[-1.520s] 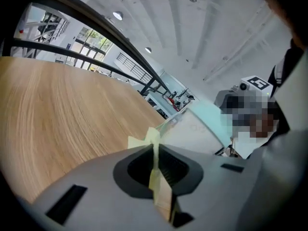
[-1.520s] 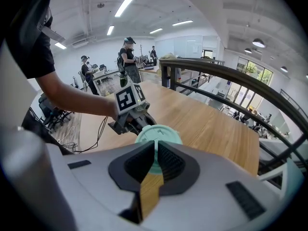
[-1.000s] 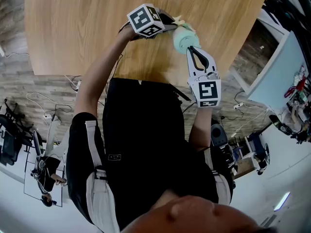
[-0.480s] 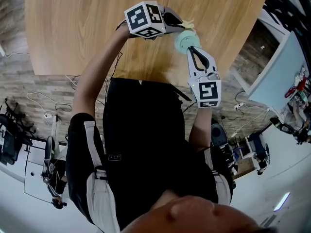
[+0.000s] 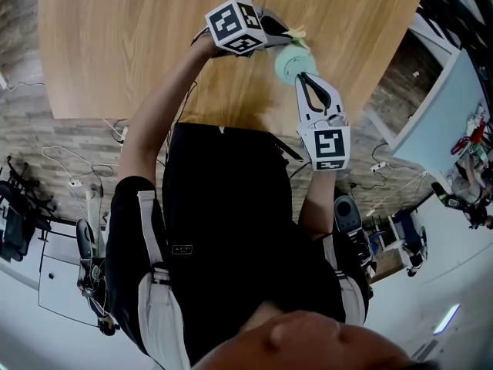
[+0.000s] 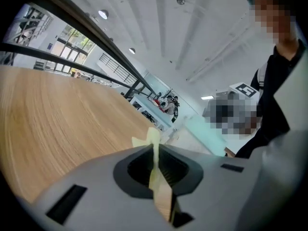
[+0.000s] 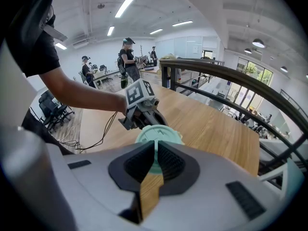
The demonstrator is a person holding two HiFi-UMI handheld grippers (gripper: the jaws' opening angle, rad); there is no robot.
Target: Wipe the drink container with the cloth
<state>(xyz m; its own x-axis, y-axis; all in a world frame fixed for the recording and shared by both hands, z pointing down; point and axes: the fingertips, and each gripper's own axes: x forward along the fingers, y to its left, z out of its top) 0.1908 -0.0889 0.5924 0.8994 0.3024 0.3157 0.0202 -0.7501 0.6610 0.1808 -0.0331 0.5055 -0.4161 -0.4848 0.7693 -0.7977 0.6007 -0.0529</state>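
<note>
A mint green drink container (image 5: 290, 62) is held above the wooden table (image 5: 139, 45) near its front edge. My right gripper (image 5: 303, 78) is shut on the container's near side, and the round lid (image 7: 159, 133) shows just past the jaws. A pale yellow cloth (image 5: 297, 35) lies against the container's far side, and my left gripper (image 5: 283, 34) is shut on it. In the left gripper view the cloth (image 6: 153, 141) sticks up as a thin folded strip between the shut jaws. The left gripper (image 7: 140, 110) sits right behind the lid in the right gripper view.
The table's front edge (image 5: 231, 118) runs just in front of the person's body. Cables (image 5: 65, 168) lie on the floor at the left. A light blue table (image 5: 443, 106) stands to the right. Several people (image 7: 126, 57) stand far back in the room.
My left gripper has shifted slightly up and to the right, keeping the cloth against the container. The right gripper and container have hardly moved.
</note>
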